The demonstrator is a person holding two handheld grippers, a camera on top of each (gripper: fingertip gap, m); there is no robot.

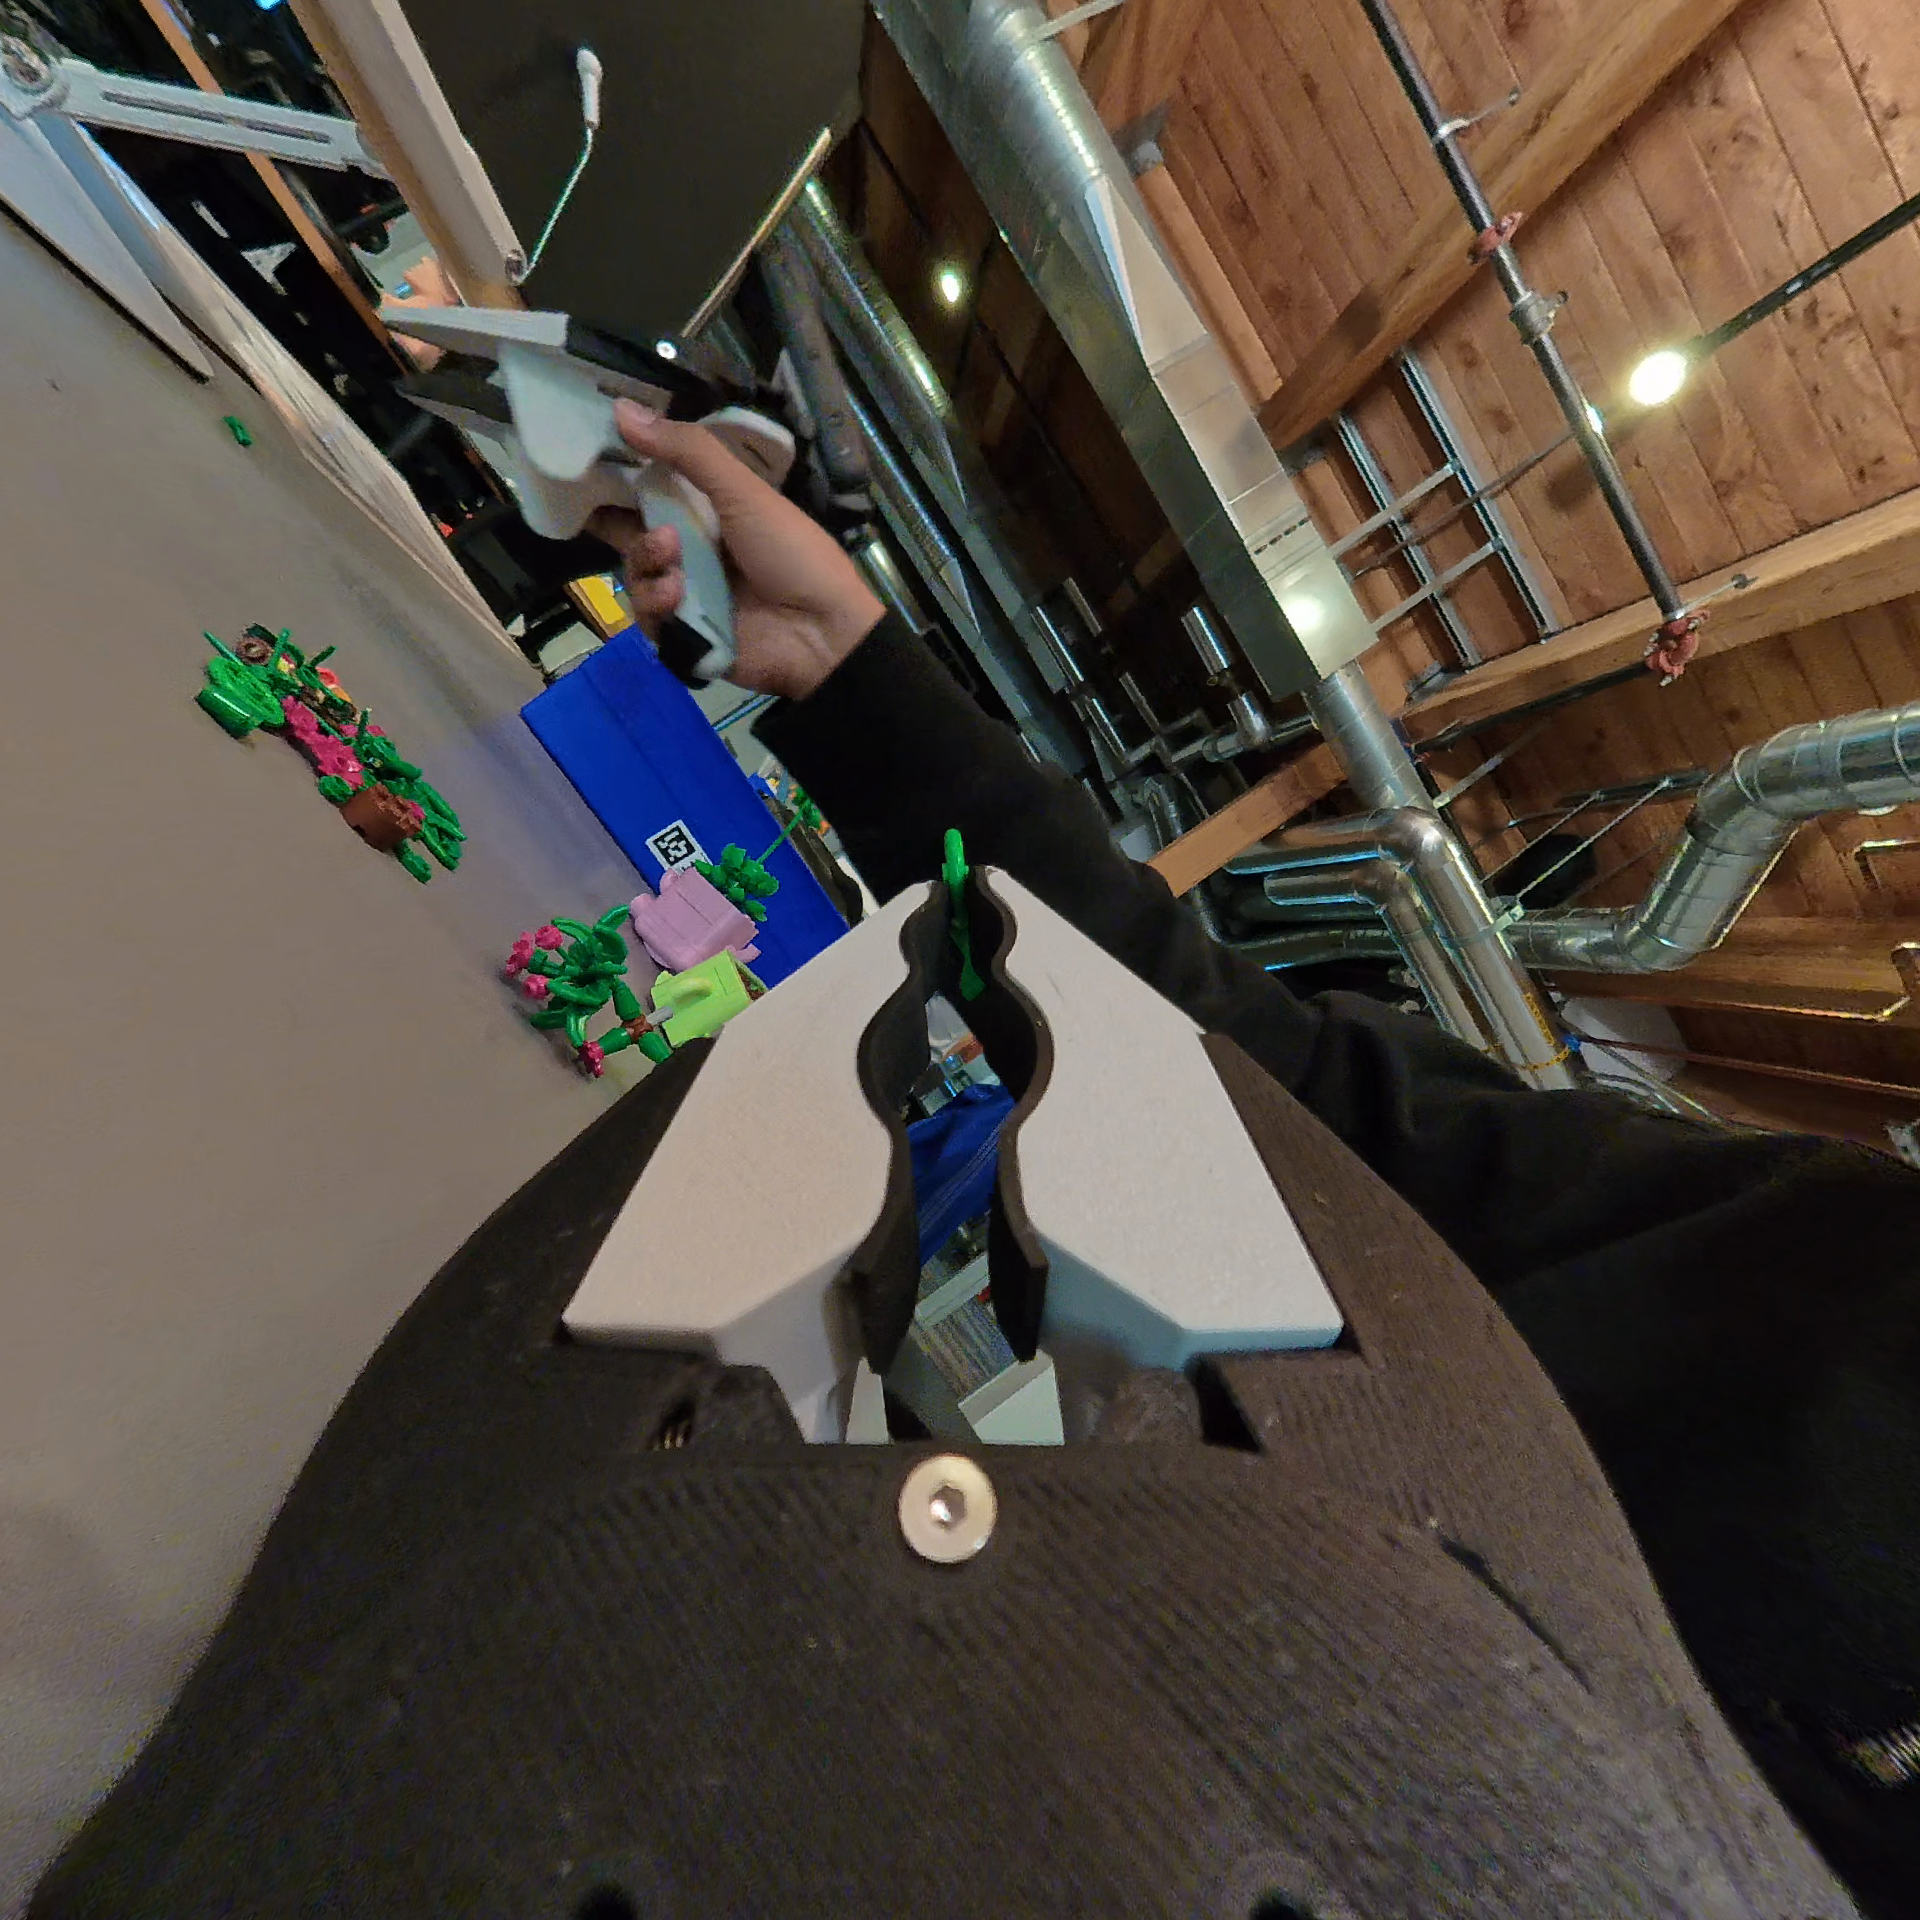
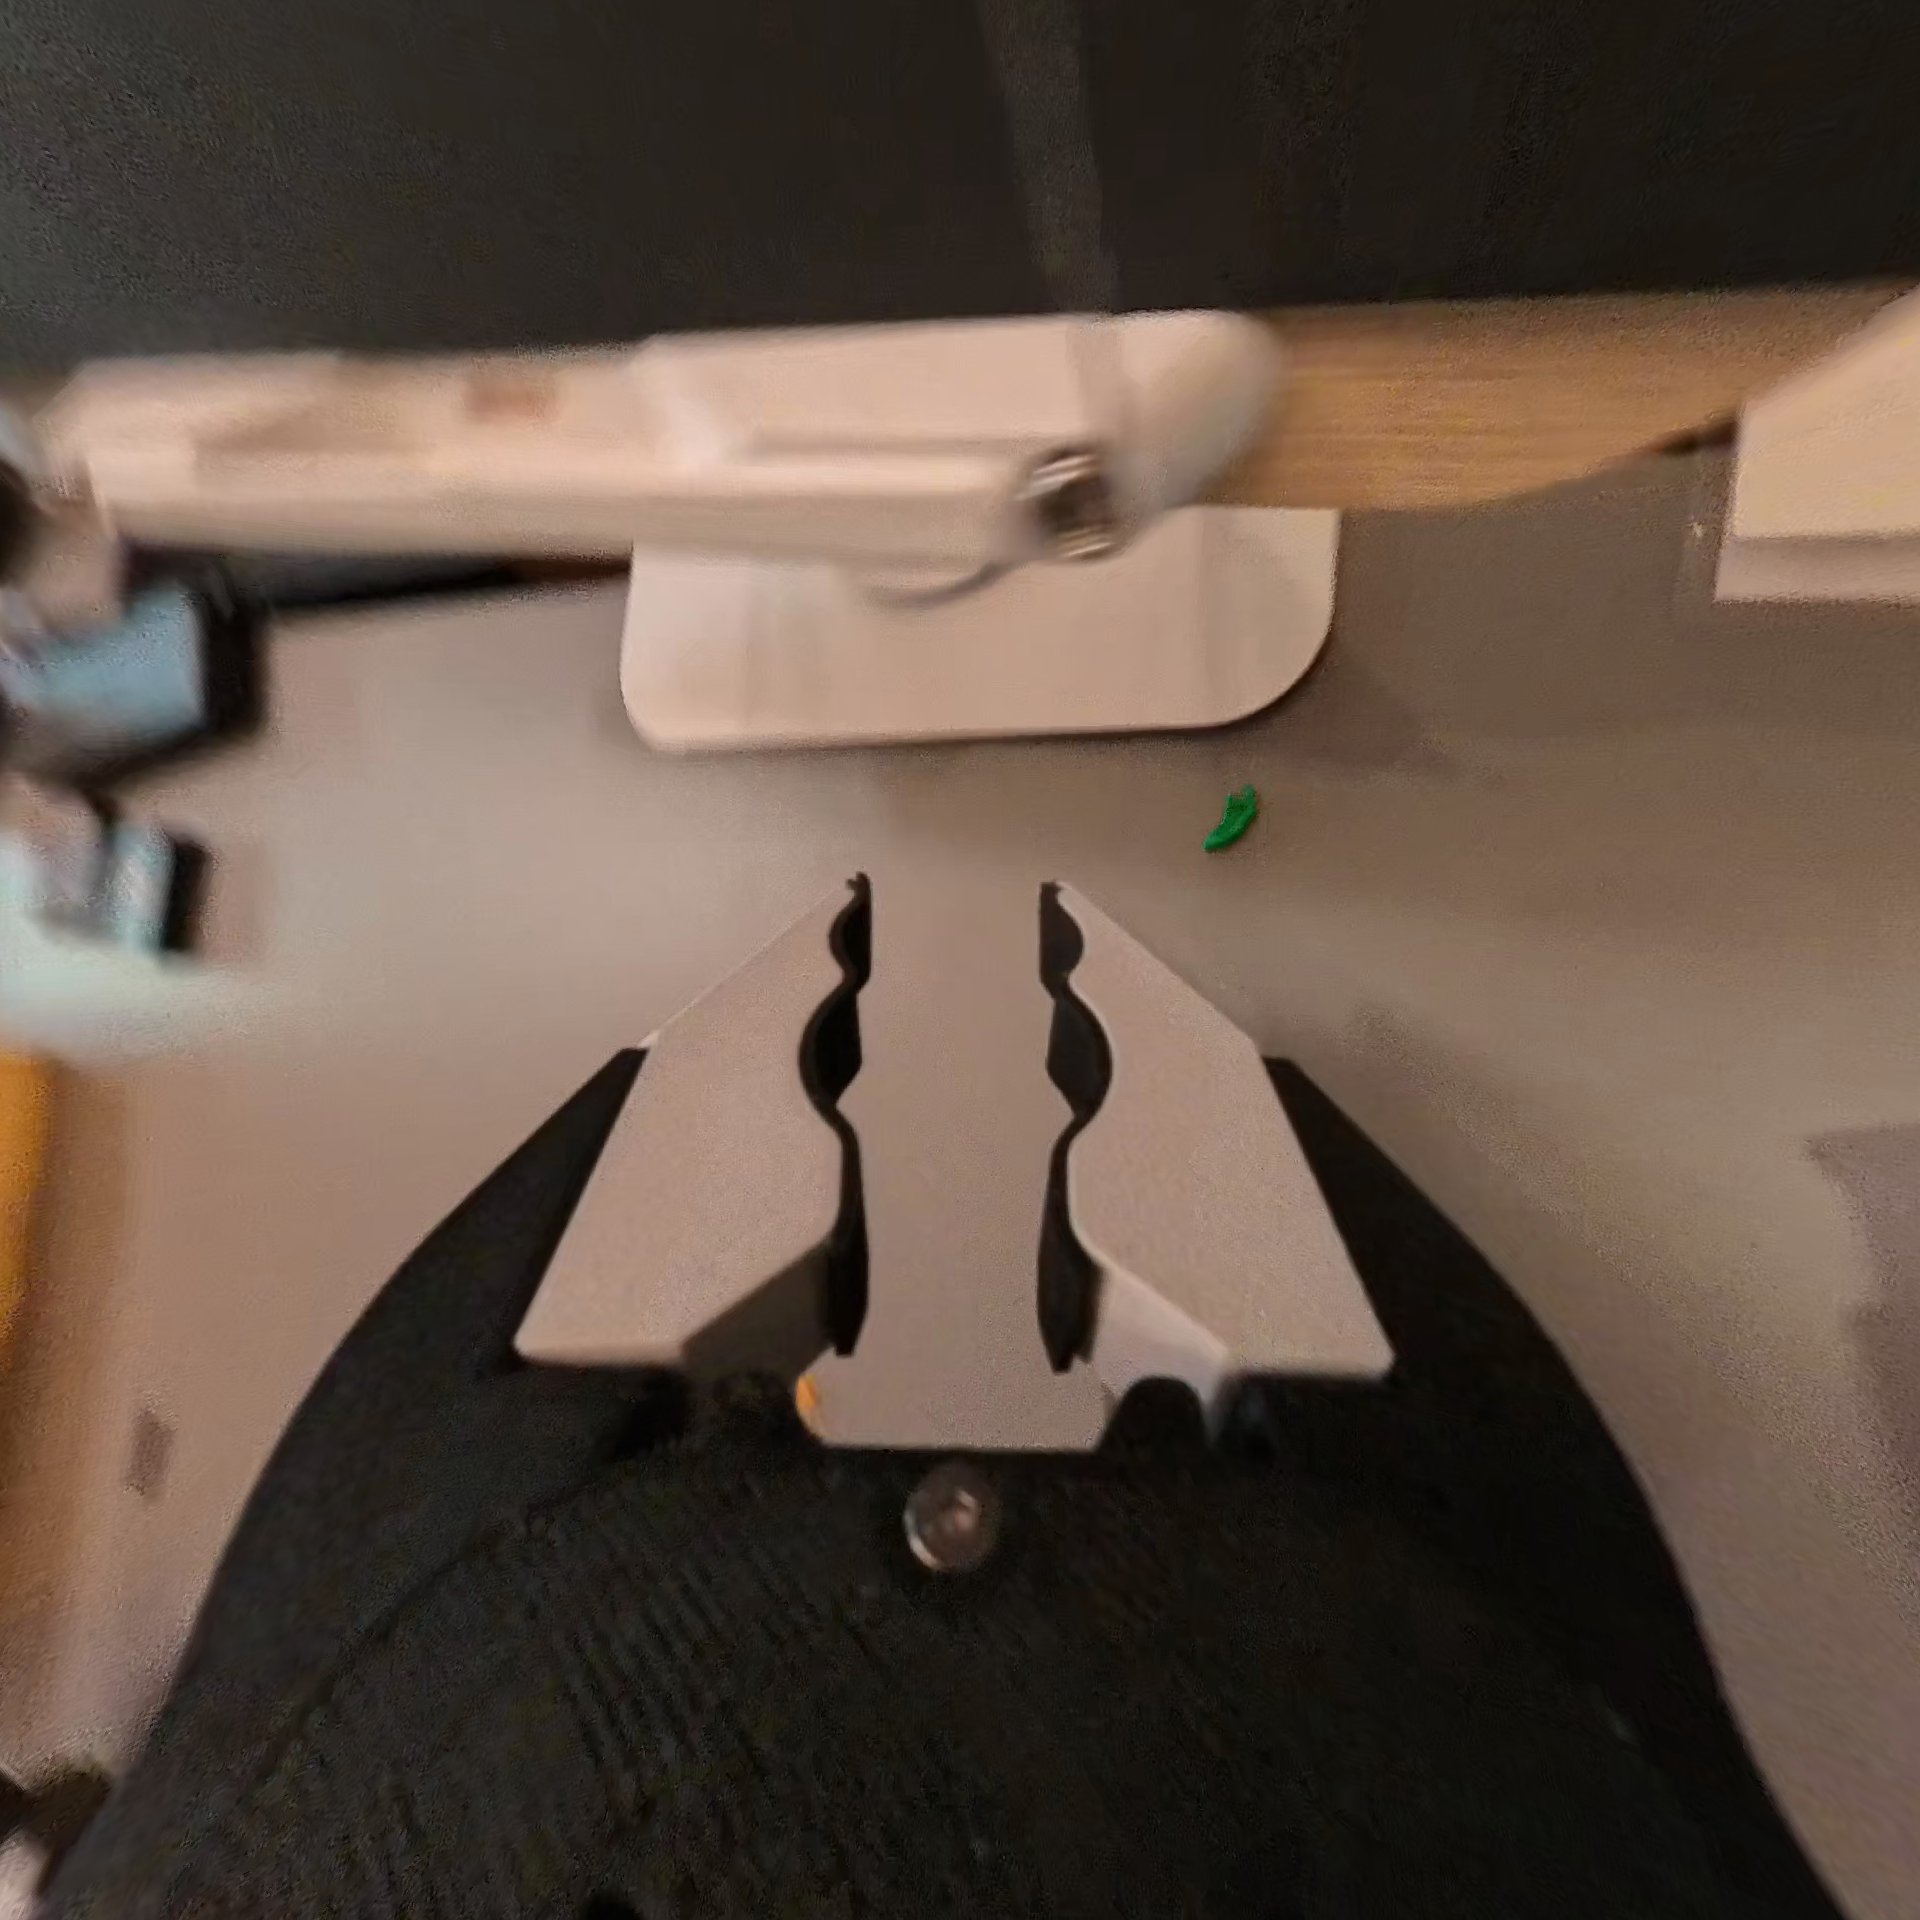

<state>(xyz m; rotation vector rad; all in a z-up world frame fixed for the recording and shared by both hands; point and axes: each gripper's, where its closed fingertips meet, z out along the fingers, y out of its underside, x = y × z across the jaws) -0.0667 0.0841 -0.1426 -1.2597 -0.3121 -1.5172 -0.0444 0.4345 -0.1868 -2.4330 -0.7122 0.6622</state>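
Note:
My left gripper (image 1: 958, 894) is shut on a small green toy-brick leaf piece (image 1: 960, 925), held up off the grey table (image 1: 125, 935) with the view tilted toward the ceiling. My right gripper (image 2: 954, 888) is open and empty above the grey table (image 2: 1455, 935); a small green leaf piece (image 2: 1231, 821) lies ahead and to its right. The right gripper also shows in the left wrist view (image 1: 416, 358), held by a hand (image 1: 748, 561) with a black sleeve, above a small green piece (image 1: 237, 429). Toy-brick flower piles lie on the table: a green and pink one (image 1: 332, 748) and another by a lilac pot (image 1: 686, 920).
A blue box (image 1: 665, 769) stands at the table's edge behind the lilac pot and a lime green pot (image 1: 712, 997). A white clamp base (image 2: 977, 634) and a blurred white arm (image 2: 623, 457) sit at the table's far wooden edge (image 2: 1455, 416). Ducts and wooden ceiling fill the left view's right side. One gripper's finger ends stand about 35 cm off the other's.

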